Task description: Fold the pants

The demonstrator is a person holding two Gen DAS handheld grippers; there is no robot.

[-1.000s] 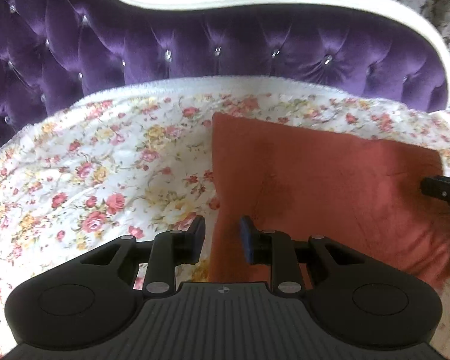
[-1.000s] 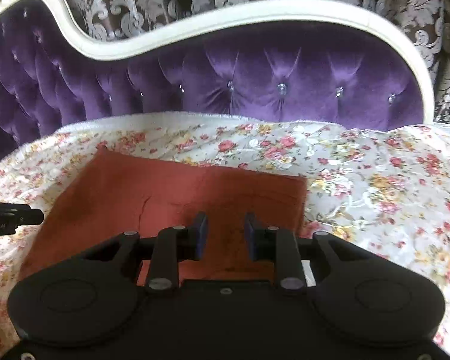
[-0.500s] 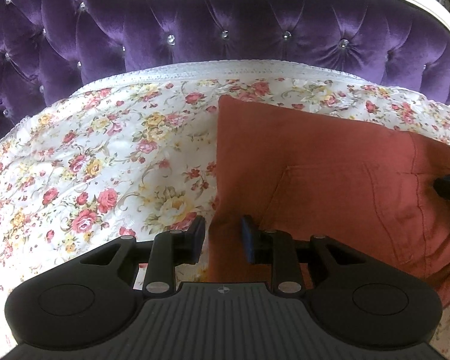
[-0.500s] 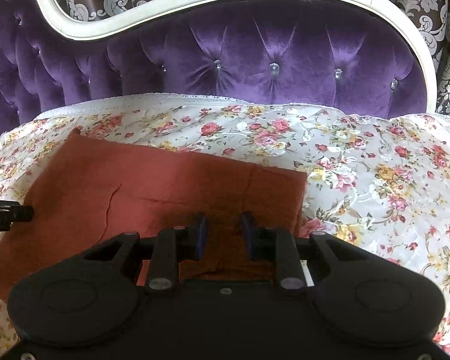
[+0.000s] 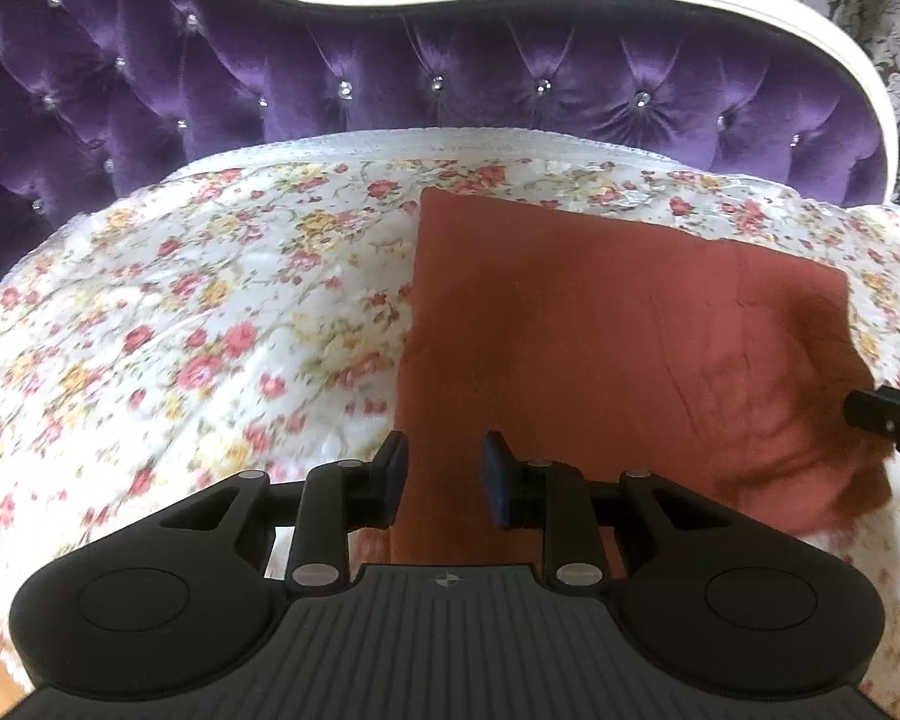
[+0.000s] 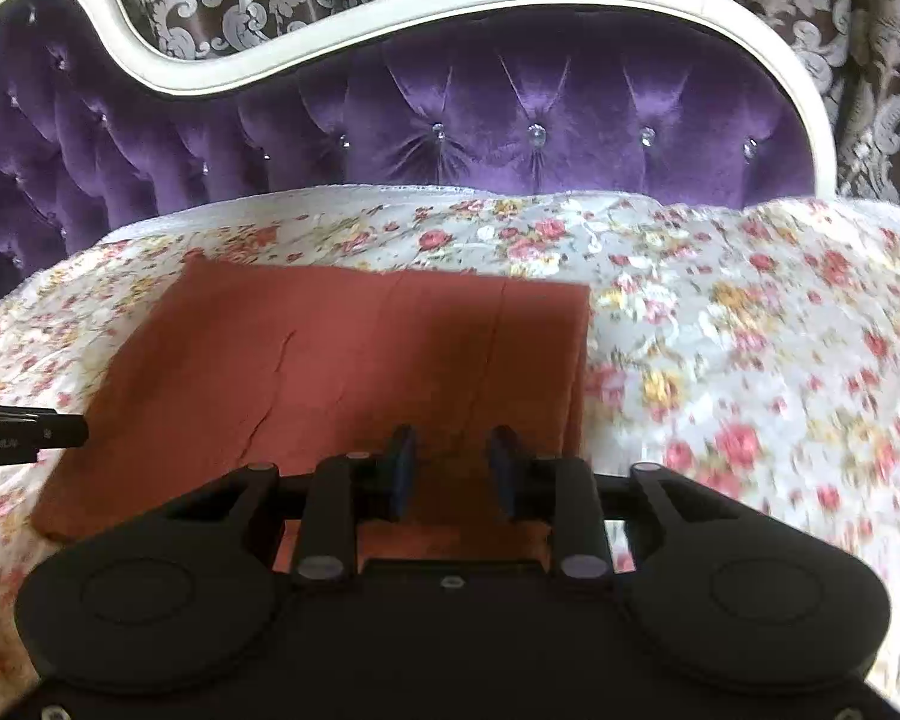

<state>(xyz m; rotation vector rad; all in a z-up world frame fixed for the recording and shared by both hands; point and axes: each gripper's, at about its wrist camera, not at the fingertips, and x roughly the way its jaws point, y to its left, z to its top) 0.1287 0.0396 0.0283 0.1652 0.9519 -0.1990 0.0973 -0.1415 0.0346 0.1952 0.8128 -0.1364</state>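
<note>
Rust-red pants (image 5: pixel 600 348) lie folded flat on the flowered bedspread (image 5: pixel 198 312) below the purple headboard (image 5: pixel 390 78). From the left wrist, the left gripper (image 5: pixel 444 468) hangs open over their near left edge. From the right wrist, the right gripper (image 6: pixel 453 462), jaws just widening, holds nothing above their right end.

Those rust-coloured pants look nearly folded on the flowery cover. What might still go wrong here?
The pants are rumpled at one corner, so another fold may trap wrinkles. The left gripper straddles only the pants' left edge, jaws apart; a shallow pinch might slip. The floral cover beneath could get pinched too.
</note>
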